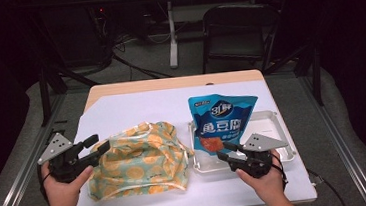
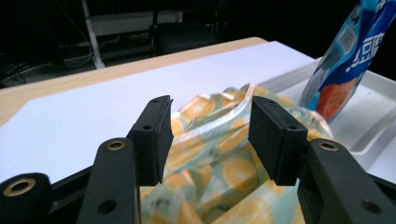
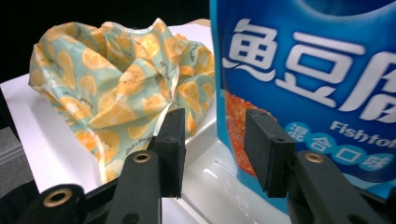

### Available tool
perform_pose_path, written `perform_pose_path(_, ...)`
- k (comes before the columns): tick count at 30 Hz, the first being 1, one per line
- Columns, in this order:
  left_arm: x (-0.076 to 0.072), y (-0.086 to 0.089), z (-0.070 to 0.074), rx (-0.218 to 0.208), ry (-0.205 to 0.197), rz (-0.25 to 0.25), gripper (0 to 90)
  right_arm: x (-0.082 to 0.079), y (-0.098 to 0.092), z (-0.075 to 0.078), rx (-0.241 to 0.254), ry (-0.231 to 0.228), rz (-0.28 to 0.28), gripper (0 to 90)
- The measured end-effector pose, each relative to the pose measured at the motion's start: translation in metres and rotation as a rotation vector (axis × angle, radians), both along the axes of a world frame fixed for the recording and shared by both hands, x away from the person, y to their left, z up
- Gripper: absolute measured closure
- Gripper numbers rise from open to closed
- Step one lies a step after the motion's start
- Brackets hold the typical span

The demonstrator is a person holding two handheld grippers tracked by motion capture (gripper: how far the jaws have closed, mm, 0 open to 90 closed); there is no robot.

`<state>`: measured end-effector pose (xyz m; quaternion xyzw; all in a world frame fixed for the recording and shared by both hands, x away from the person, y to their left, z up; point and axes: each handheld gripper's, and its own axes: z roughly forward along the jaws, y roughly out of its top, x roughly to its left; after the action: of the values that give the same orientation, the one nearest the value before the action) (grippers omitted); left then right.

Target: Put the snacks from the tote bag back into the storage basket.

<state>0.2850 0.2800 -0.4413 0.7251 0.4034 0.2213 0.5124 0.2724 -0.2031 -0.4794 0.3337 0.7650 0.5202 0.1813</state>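
- The left gripper (image 1: 96,144) sits at nine o'clock on the worktop (image 1: 136,104), its fingers (image 2: 152,135) spread apart and gripping nothing, with the near edge of the cloth bag (image 1: 138,159) lying between and just beyond them.
- The bag, printed with orange slices, lies crumpled at about seven o'clock on the worktop's white sheet, just beside the left wall of the tray (image 1: 273,120).
- In the left gripper view the folds bulge up between the two pads without either pad pressing on them. I would push a little deeper before closing, so the fingers catch one rim layer rather than a whole bunch of fabric.
- The blue snack pouch (image 1: 223,122) stands leaning in the clear tray at about four o'clock, its lower edge close to the tray's near wall.
- The right gripper (image 1: 229,151) hovers at five o'clock, fingers (image 3: 267,147) parted and empty. The right gripper view shows the pouch's lower left corner lined up with the gap but not pinched.
- To do this well, judging by the layout: take the pouch by its flat side seam, not the puffed middle, and keep it upright.
- The likely aim is pouch into bag, so the left side should hold the mouth open before the right lifts.
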Motion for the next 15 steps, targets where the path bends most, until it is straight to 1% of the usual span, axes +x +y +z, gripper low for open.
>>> perform_pose_path(1,-0.001,0.001,-0.003,-0.004,0.003,0.007,48.9,0.0,0.001,-0.001,-0.003,-0.001,0.006,59.0)
perform_pose_path(3,-0.001,0.004,-0.009,0.0,0.016,0.017,48.4,-0.001,0.003,-0.005,-0.012,-0.006,0.009,58.7)
perform_pose_path(6,-0.002,0.005,-0.019,0.008,0.021,0.03,47.7,0.0,0.006,-0.011,-0.027,0.0,0.018,58.3)
perform_pose_path(8,-0.003,0.006,-0.026,0.004,0.026,0.035,47.6,-0.001,0.009,-0.016,-0.031,0.008,0.023,58.3)
perform_pose_path(11,-0.003,0.007,-0.035,0.027,0.037,0.04,47.6,-0.001,0.013,-0.023,-0.056,0.01,0.028,58.4)
perform_pose_path(13,-0.004,0.006,-0.039,0.044,0.032,0.045,47.5,-0.003,0.015,-0.027,-0.061,0.007,0.036,58.5)
perform_pose_path(15,-0.005,0.006,-0.042,0.048,0.032,0.043,47.2,-0.004,0.017,-0.031,-0.07,0.006,0.046,58.6)
